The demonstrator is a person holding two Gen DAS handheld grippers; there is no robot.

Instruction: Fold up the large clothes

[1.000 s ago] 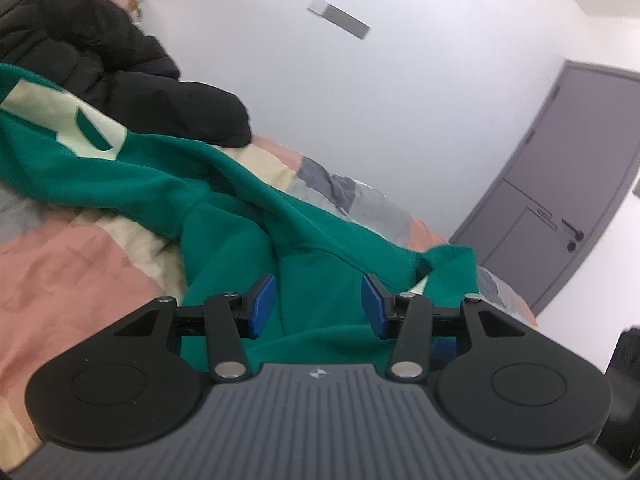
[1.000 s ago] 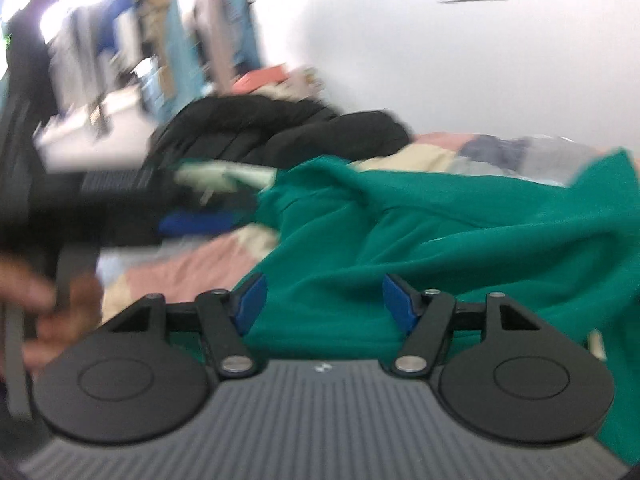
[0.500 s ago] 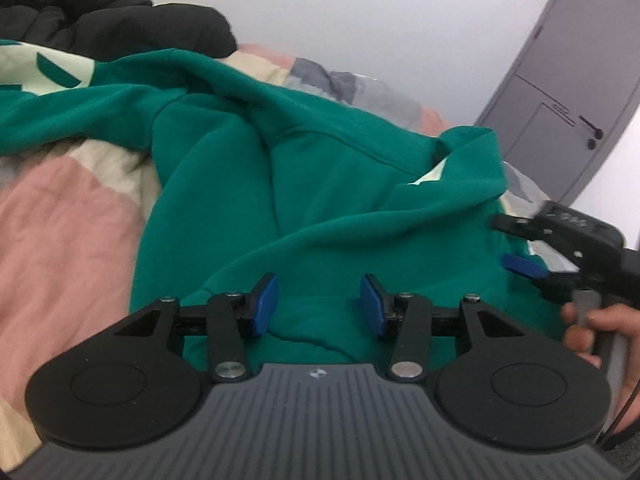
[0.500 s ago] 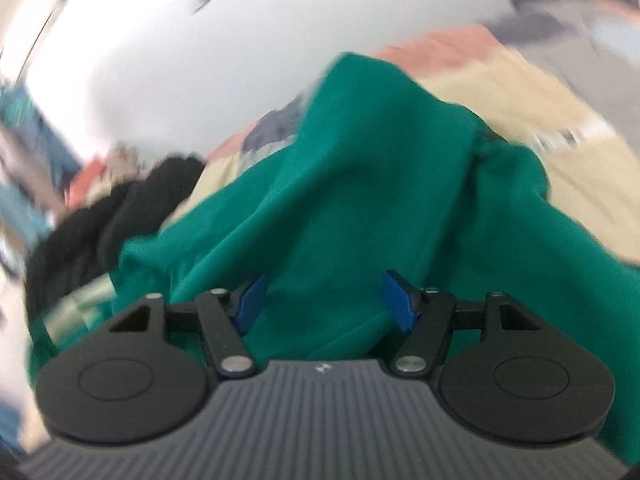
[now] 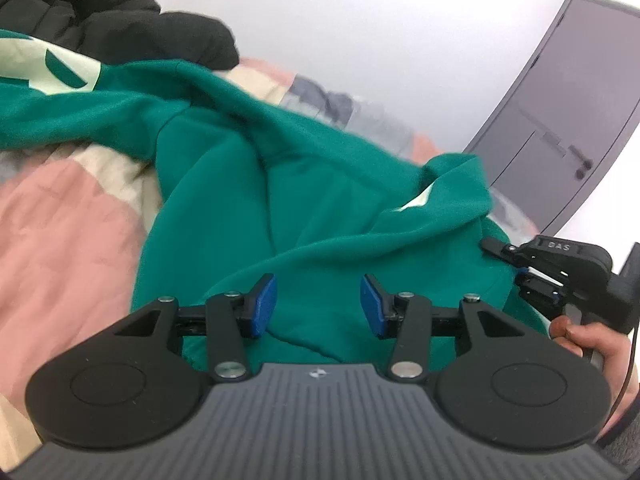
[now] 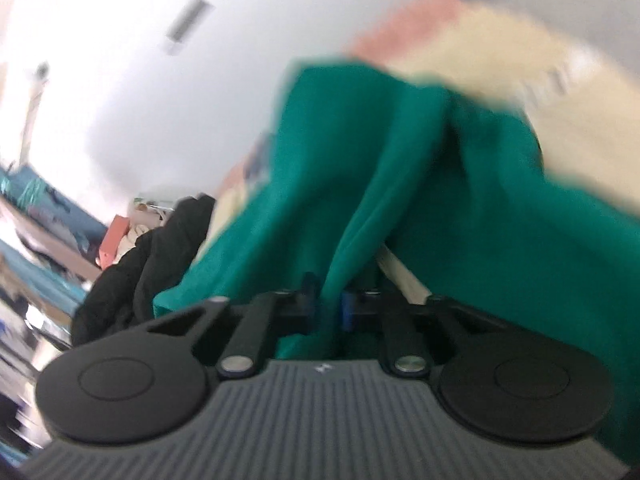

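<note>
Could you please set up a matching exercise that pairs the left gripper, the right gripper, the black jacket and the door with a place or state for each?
Things:
1. left gripper
2. right gripper
3. black jacket
4. door

Places or states:
A. grey, at the far right by the white wall
B. shut on a fold of the green hoodie
C. open above the green hoodie
D. heaped at the far end of the bed

Pairs: 1-C, 2-B, 3-D, 4-A
</note>
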